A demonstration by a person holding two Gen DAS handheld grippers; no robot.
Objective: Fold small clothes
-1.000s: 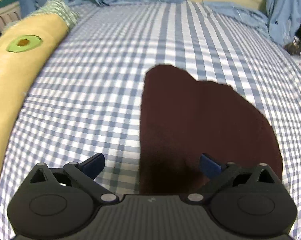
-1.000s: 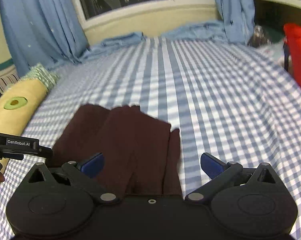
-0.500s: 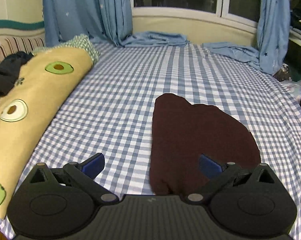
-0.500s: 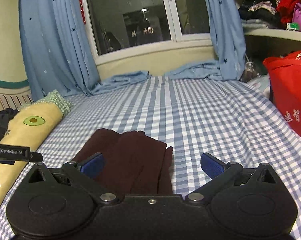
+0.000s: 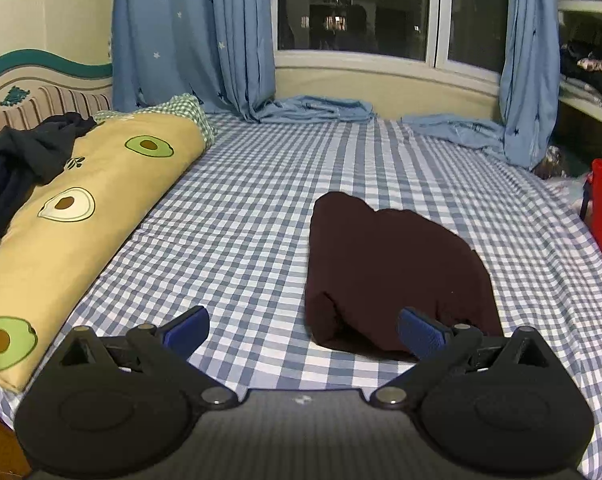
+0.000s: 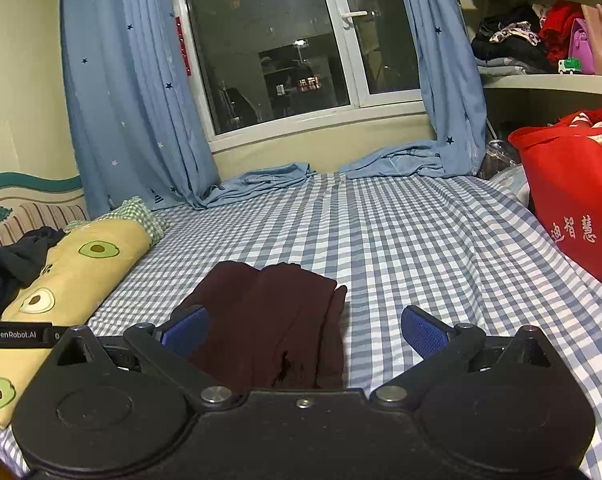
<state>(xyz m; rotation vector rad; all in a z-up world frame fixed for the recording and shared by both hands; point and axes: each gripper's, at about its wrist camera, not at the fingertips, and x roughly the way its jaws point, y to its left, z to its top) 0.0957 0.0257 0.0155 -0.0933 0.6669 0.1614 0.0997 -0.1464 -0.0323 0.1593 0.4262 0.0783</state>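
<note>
On the checked bed [image 5: 241, 216] a folded maroon garment [image 5: 389, 276] lies flat, right of a yellow avocado-print pillow [image 5: 81, 220] with dark clothes [image 5: 17, 164] heaped on its far end. Both hand-held grippers hang above the near edge, held clear of the cloth. The left hand-held gripper [image 5: 303, 326] gapes wide with nothing between its blue pads; the right hand-held gripper [image 6: 303, 330] is equally spread and empty. A red bag [image 6: 573, 196] stands at the bed's right side.
</note>
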